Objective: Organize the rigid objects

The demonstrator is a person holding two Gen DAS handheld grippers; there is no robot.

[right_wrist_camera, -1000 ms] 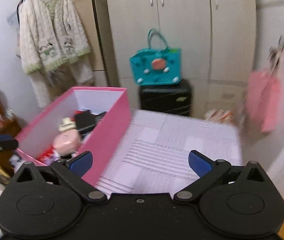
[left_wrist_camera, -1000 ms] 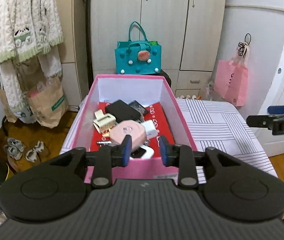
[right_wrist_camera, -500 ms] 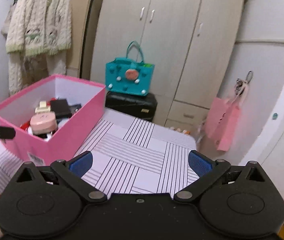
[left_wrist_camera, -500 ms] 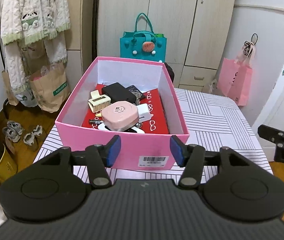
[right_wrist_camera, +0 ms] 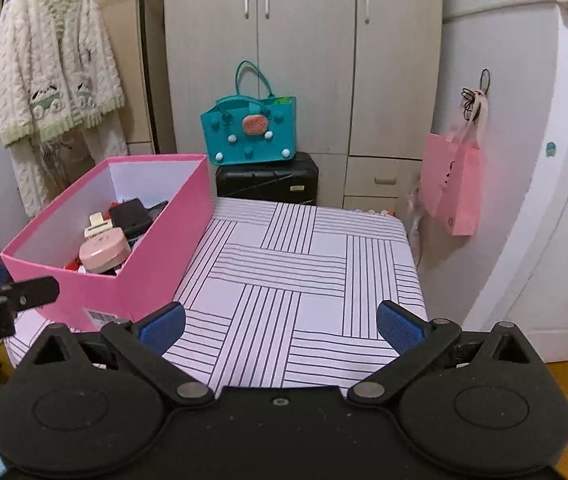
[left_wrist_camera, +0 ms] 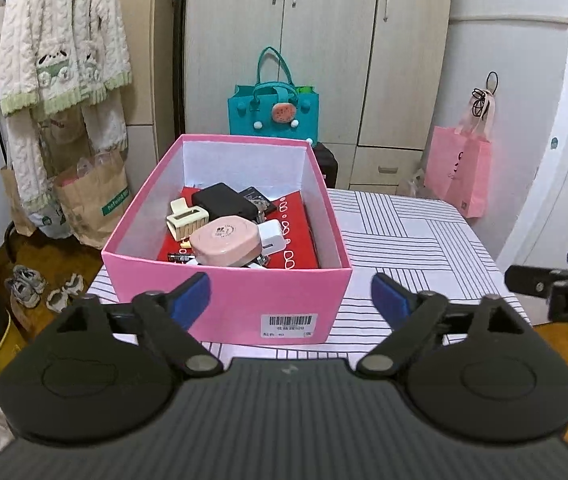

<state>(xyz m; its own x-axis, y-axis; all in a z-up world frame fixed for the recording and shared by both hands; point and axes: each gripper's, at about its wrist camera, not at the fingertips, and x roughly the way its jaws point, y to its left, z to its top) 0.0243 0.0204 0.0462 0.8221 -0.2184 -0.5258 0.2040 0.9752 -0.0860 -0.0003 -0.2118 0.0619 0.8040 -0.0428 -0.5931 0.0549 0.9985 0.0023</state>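
Desk wears a striped cloth, pink box of gadgets on its left edge, wardrobe behind. Left tongs have just been opening, nothing between them; right tongs wide too.

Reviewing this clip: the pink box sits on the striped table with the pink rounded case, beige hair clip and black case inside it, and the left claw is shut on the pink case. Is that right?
Not quite. The left claw is open and holds nothing, its jaws having just been opening in front of the pink box, as the left wrist view shows. The pink rounded case, beige hair clip and black case do lie inside the box on the striped table.
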